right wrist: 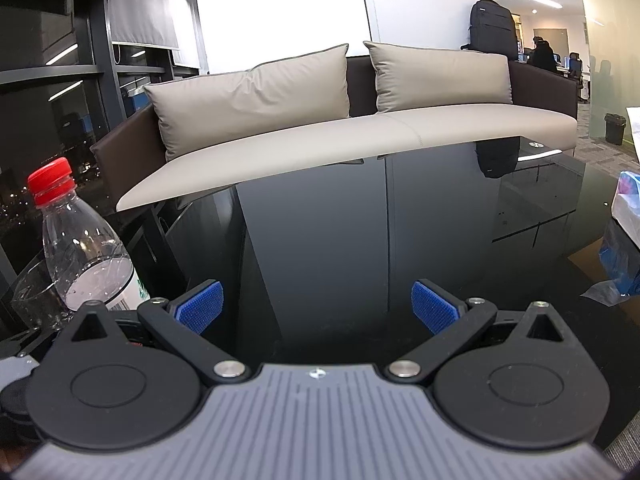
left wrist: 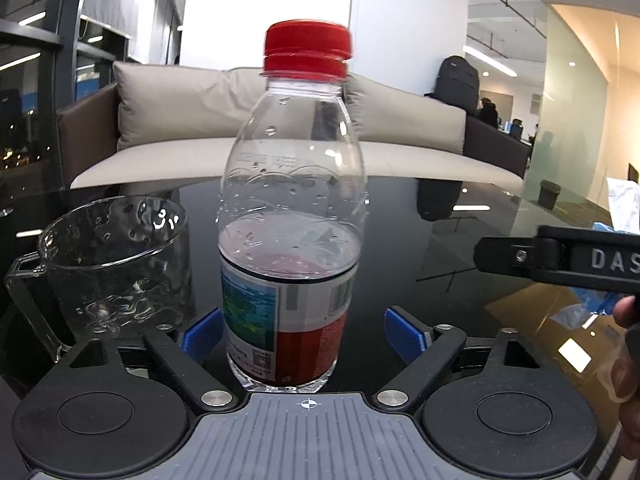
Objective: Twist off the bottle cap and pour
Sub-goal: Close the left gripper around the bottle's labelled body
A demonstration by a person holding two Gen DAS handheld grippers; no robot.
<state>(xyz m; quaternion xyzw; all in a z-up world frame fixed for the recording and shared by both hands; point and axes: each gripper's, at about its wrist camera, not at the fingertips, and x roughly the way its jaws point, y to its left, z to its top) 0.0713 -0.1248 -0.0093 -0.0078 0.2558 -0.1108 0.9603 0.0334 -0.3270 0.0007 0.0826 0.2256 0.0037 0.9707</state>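
On the dark glossy table (left wrist: 460,220), the clear bottle (left wrist: 292,208) is standing upright with its red cap (left wrist: 307,45) still screwed on, sitting right between the two blue pads of the left gripper (left wrist: 303,334). That gripper's jaws are standing partly spread around the bottle's labelled lower half: the left pad (left wrist: 202,334) is lying just beside the label, perhaps touching it, while the right pad (left wrist: 404,338) is showing a clear gap from the bottle, so nothing is being squeezed. Clear liquid is filling the bottle to a little above its label (left wrist: 288,320), and droplets are clinging to the inside of its upper wall. Just to the left of the bottle, a clear glass pitcher (left wrist: 116,264) is standing with its handle turned to the left; it is looking empty.

From the right edge of the left wrist view, the black frame of the other tool is reaching in above the table, with a hand (left wrist: 626,364) wrapping its grip at the near right. Seen from its own camera, the right gripper (right wrist: 318,308) is hovering over bare tabletop with its jaws spread wide and nothing between them, the bottle standing well off to its left. At the far side of the table a beige sofa (right wrist: 360,128) with two cushions is sitting, and some blue and white plastic wrapping (right wrist: 624,240) is lying at the right edge.
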